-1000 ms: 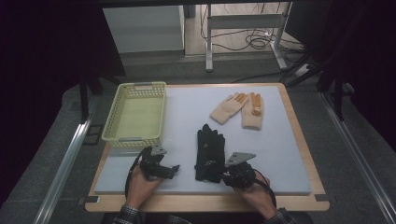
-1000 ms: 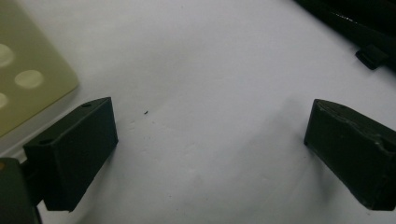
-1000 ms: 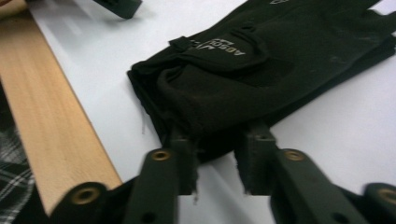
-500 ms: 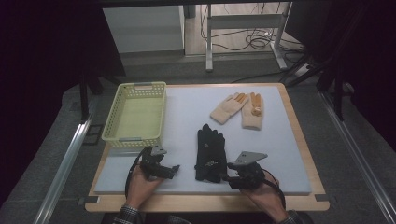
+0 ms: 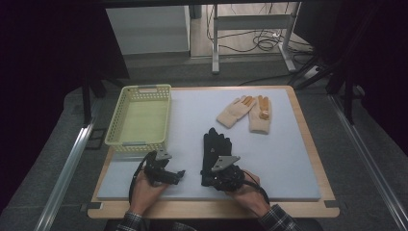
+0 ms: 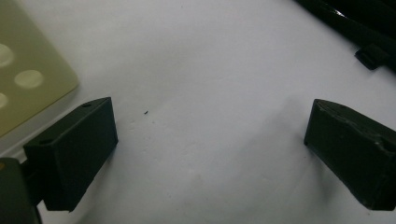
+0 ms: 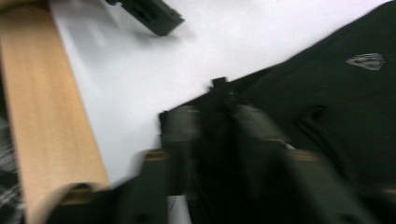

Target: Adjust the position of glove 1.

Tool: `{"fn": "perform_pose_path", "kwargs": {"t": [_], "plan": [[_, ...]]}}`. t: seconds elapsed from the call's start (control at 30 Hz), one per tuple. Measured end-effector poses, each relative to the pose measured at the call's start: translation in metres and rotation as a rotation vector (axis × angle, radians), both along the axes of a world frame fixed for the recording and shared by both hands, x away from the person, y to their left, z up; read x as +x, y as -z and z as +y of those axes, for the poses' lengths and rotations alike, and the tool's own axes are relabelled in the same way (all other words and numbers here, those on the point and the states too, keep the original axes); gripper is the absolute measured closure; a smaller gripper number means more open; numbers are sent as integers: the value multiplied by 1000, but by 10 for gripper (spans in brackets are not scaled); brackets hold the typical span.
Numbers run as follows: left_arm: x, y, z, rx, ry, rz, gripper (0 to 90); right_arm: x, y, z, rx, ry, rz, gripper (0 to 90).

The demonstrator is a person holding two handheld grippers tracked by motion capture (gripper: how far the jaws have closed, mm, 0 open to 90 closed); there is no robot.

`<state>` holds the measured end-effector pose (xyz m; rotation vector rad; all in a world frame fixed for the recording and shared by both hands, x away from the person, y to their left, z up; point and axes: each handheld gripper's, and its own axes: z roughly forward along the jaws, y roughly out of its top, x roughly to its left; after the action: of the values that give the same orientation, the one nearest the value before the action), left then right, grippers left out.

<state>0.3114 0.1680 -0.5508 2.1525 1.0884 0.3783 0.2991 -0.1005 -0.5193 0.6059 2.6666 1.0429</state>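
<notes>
A pair of black gloves (image 5: 215,146) lies stacked on the white mat, fingers pointing away from me. My right gripper (image 5: 210,177) is at their near cuff. In the right gripper view, which is blurred, its jaws have just been closing, and my right gripper (image 7: 215,119) now pinches the black glove's cuff (image 7: 327,93). My left gripper (image 5: 179,174) rests low over bare mat to the left of the gloves. In its own view my left gripper (image 6: 210,149) stands wide open with nothing between the jaws. A pair of tan gloves (image 5: 248,113) lies at the far right of the mat.
A pale yellow-green basket (image 5: 116,130) stands empty at the mat's far left, and its corner (image 6: 28,70) shows in the left gripper view. The wooden table edge (image 7: 46,107) runs close behind the right gripper. Bare mat (image 5: 284,159) stretches to the right of the black gloves.
My right gripper has slid left onto the cuff of the black gloves and its jaws have narrowed around it. The left gripper has stayed in place.
</notes>
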Motion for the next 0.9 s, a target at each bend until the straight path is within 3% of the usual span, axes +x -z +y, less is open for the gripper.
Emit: {"fn": "perform_pose_path", "kwargs": {"t": [0.07,0.13,0.27,0.5,0.67,0.77,0.8,0.83,0.9], "plan": [[0,0,0,0,0,0,28,0,-1,-1,-12,3,-13,832],[0,0,0,0,0,0,28,0,-2,-2,-15,7,-1,850],[0,0,0,0,0,0,28,-2,-5,-1,-25,0,-23,863],[0,0,0,0,0,1,28,-2,-25,1,53,-2,0,864],[0,0,0,-1,-1,0,28,-1,-23,12,55,-9,9,860],[0,0,0,0,0,0,28,2,-13,16,60,-1,32,818],[0,0,0,0,0,0,28,3,-11,16,68,2,42,765],[0,0,0,0,0,0,28,4,-12,14,81,16,46,692],[0,0,0,-6,-5,-1,28,6,-18,8,101,29,36,643]]}}
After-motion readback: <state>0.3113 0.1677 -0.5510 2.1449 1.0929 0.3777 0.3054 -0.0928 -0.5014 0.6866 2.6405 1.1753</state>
